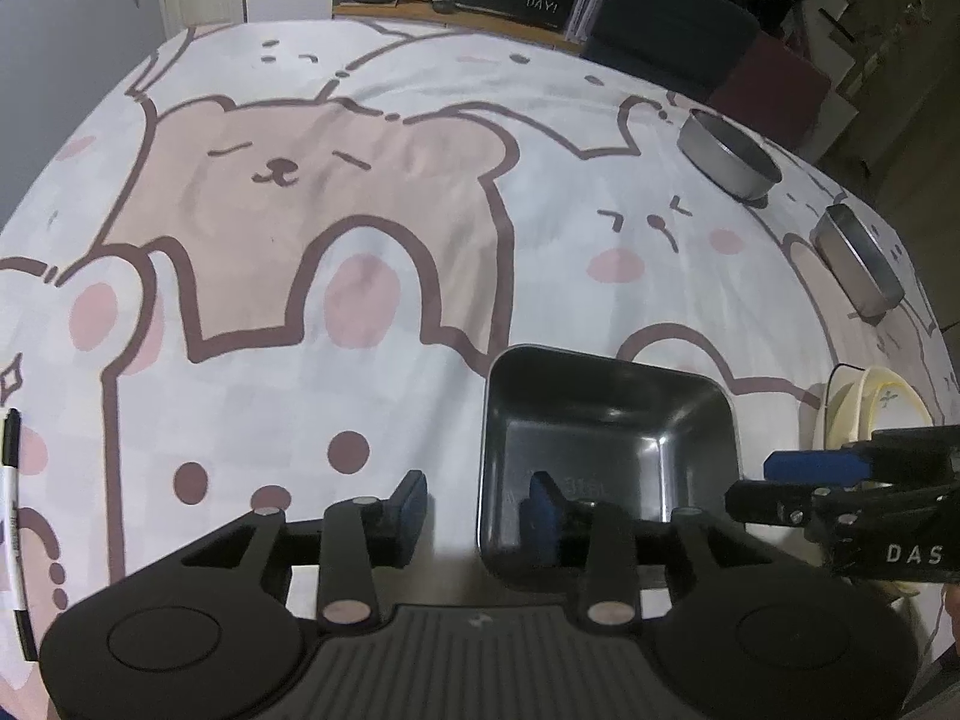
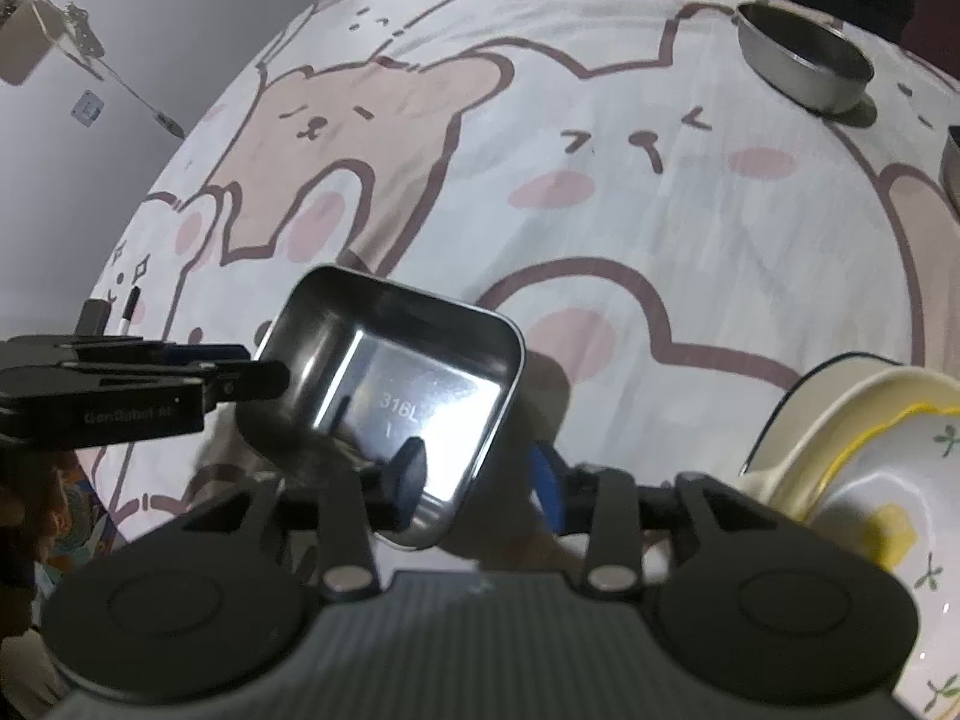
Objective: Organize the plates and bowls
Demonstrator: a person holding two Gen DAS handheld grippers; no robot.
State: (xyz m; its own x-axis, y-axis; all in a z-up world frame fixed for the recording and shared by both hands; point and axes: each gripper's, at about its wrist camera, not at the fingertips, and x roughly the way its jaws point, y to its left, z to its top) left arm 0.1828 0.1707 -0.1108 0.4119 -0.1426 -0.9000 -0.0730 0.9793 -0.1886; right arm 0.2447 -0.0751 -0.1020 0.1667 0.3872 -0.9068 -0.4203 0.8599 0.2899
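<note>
A square steel tray (image 1: 600, 414) (image 2: 384, 360) rests on the bear-print tablecloth (image 1: 360, 240), near the front edge. My left gripper (image 1: 477, 501) is open and straddles the tray's left wall, its blue pads clear of the metal. My right gripper (image 2: 477, 477) is open too, astride the tray's right wall with one finger inside and one outside. To the right of the tray stands a stack of cream plates and bowls (image 1: 870, 408) (image 2: 870, 420). Two round steel bowls (image 1: 729, 159) (image 1: 858, 267) sit far right; the farther one (image 2: 804, 69) also shows in the right wrist view.
A pen (image 1: 12, 510) (image 2: 129, 306) lies at the cloth's left edge. Beyond the table's far edge are a dark chair (image 1: 666, 30) and cluttered shelves. The cloth's middle and left show only the bear print.
</note>
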